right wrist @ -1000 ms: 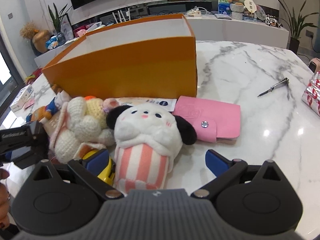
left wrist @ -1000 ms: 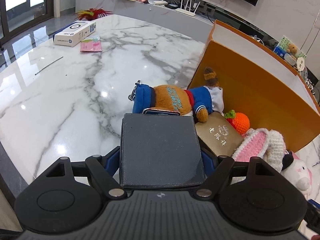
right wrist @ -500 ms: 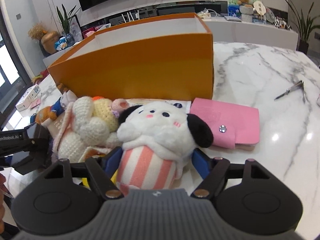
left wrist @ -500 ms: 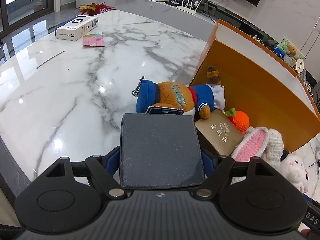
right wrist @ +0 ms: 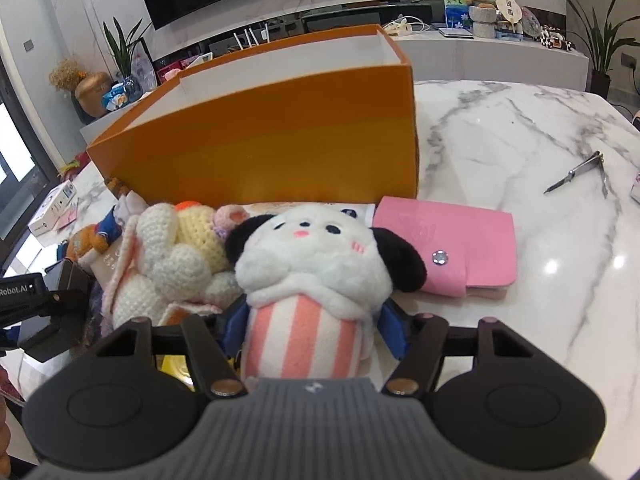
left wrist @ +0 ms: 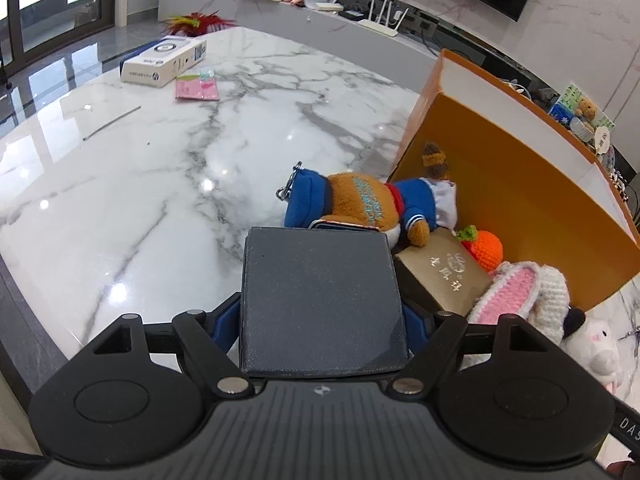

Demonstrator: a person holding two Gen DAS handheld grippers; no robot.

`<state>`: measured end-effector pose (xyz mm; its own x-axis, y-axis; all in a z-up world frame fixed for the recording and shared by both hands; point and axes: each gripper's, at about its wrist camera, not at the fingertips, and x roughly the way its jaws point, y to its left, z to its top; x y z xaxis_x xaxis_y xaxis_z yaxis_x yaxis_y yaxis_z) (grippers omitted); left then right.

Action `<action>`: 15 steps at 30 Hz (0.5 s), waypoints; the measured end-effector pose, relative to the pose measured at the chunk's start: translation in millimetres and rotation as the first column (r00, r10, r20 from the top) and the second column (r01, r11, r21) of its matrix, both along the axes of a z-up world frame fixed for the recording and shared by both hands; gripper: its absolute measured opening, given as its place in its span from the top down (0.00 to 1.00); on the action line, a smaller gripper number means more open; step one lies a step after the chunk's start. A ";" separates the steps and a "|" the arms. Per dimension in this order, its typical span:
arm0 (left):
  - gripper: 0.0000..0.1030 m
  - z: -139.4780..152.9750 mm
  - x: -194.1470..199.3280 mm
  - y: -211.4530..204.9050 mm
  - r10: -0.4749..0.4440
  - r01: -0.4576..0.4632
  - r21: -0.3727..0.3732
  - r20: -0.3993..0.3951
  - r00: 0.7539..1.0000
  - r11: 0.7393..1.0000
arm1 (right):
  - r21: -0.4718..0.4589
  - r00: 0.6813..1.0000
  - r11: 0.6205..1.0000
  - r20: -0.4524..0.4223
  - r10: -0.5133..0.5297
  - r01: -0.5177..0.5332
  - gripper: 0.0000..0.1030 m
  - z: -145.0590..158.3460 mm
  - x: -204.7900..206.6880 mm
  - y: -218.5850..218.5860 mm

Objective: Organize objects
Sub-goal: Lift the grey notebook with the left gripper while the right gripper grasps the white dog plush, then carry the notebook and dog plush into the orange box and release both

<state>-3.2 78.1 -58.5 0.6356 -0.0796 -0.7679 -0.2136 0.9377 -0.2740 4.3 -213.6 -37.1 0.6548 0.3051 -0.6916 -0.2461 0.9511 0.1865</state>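
Striped plush dog (right wrist: 312, 280) now sits between my right gripper's (right wrist: 314, 330) closing jaws, which stood wide around it a second ago; pad contact looks likely, not certain. My left gripper (left wrist: 322, 312) holds the dark box (left wrist: 320, 300), ready for the orange box (right wrist: 272, 136) ahead.

we are looking at a glossy marble table (left wrist: 160, 184) mirroring the lights, a matt orange cardboard box (right wrist: 280, 136), a dark box (left wrist: 320, 300) with a finely grained matt lid, a fluffy plush dog (right wrist: 316, 264), a rough crocheted rabbit (right wrist: 168, 256), a felt-like pink wallet (right wrist: 452, 240) with a shiny metal snap.
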 end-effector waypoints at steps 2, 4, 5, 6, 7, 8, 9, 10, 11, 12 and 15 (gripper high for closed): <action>0.11 4.3 -3.5 -1.6 -0.014 0.014 0.004 0.013 1.000 1.000 | 0.010 1.000 1.000 0.008 -0.002 0.002 0.34 4.1 -2.5 -2.8; 0.11 9.8 -8.6 -4.3 -0.029 0.029 0.017 0.030 0.999 0.999 | 0.022 1.000 1.000 0.015 -0.003 0.002 0.34 8.4 -6.9 -5.7; 0.11 12.6 -11.0 -6.0 -0.038 0.037 0.022 0.037 0.999 0.999 | 0.028 1.000 1.000 0.020 0.000 0.000 0.34 10.5 -8.9 -6.9; 0.11 14.9 -12.5 -7.2 -0.046 0.045 0.025 0.043 0.998 0.999 | 0.034 1.000 0.999 0.026 0.000 -0.001 0.34 13.1 -11.1 -8.1; 0.11 17.8 -14.6 -9.1 -0.058 0.056 0.027 0.049 0.997 0.998 | 0.038 0.999 0.999 0.033 0.002 -0.004 0.34 15.8 -13.6 -9.2; 0.11 20.6 -16.3 -11.0 -0.068 0.066 0.028 0.056 0.996 0.997 | 0.042 0.999 0.999 0.039 0.005 -0.006 0.34 18.1 -15.9 -10.3; 0.11 23.3 -17.7 -13.1 -0.076 0.075 0.030 0.062 0.995 0.997 | 0.045 0.999 0.999 0.047 0.008 -0.010 0.34 20.7 -18.1 -11.1; 0.11 26.2 -19.4 -15.7 -0.089 0.086 0.033 0.069 0.994 0.996 | 0.047 0.999 0.999 0.052 0.011 -0.014 0.34 23.0 -20.4 -11.6; 0.11 28.9 -20.9 -18.7 -0.101 0.099 0.039 0.076 0.992 0.994 | 0.049 0.998 0.999 0.057 0.011 -0.013 0.34 25.2 -22.3 -12.6; 0.11 31.9 -23.2 -22.5 -0.112 0.108 0.046 0.085 0.990 0.993 | 0.051 0.998 0.999 0.061 0.008 -0.012 0.34 27.3 -23.9 -13.6; 0.11 39.4 -28.0 -33.6 -0.147 0.139 0.074 0.111 0.983 0.988 | 0.049 0.997 0.999 0.077 0.006 -0.010 0.35 32.7 -28.4 -15.9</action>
